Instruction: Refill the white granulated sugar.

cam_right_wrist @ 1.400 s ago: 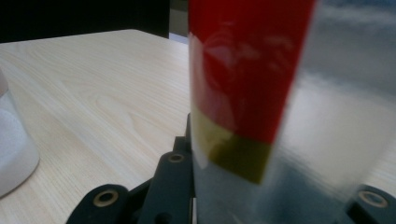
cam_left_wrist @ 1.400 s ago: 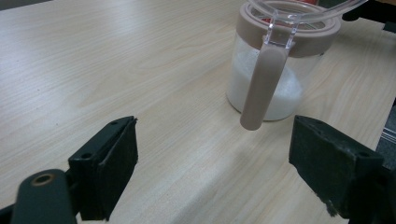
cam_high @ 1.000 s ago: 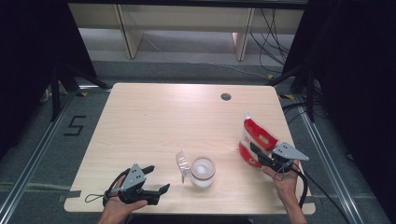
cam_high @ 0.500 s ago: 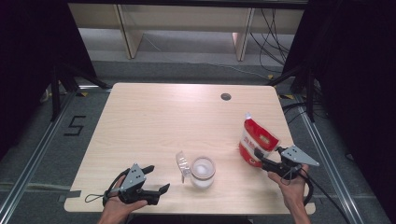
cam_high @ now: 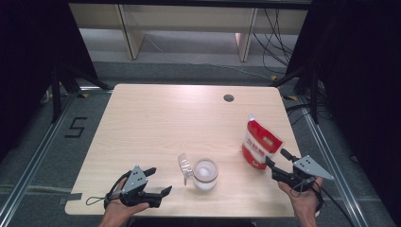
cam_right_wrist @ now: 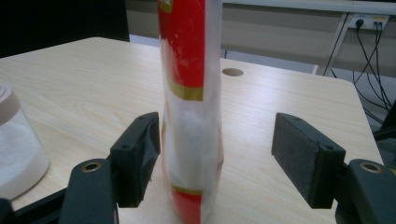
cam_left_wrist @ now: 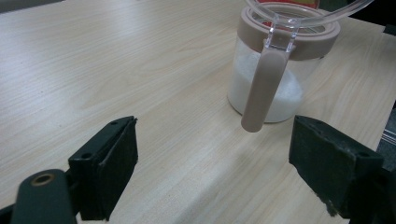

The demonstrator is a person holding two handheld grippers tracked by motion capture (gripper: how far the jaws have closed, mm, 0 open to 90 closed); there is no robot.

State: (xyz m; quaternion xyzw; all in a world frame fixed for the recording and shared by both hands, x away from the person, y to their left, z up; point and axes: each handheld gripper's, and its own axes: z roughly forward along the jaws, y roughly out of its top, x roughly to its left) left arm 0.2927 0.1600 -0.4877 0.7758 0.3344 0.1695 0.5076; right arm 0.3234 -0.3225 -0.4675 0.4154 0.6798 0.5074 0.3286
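Observation:
A red and white pouch (cam_high: pixel 260 142) stands upright on the wooden table (cam_high: pixel 189 118) at the right. My right gripper (cam_high: pixel 276 157) sits just in front of it; its jaws have just been opening. In the right gripper view the pouch (cam_right_wrist: pixel 191 107) rises between the spread pads, close to the left one and well clear of the right one. A clear jar (cam_high: pixel 205 174) of white powder, its hinged lid (cam_high: pixel 183 165) flipped up, stands near the front middle. My left gripper (cam_high: pixel 160 180) rests open to its left, and the jar (cam_left_wrist: pixel 280 88) lies ahead of its empty jaws.
A round cable hole (cam_high: pixel 229 98) sits in the table's far right part. The table's front edge runs just under both hands. Metal floor rails (cam_high: pixel 42 156) and dark curtains flank the table, and shelving stands behind it.
The right gripper's jaws spread off the pouch and the hand drew back toward the table's right front corner. The pouch stays standing. The left gripper and the jar have not moved.

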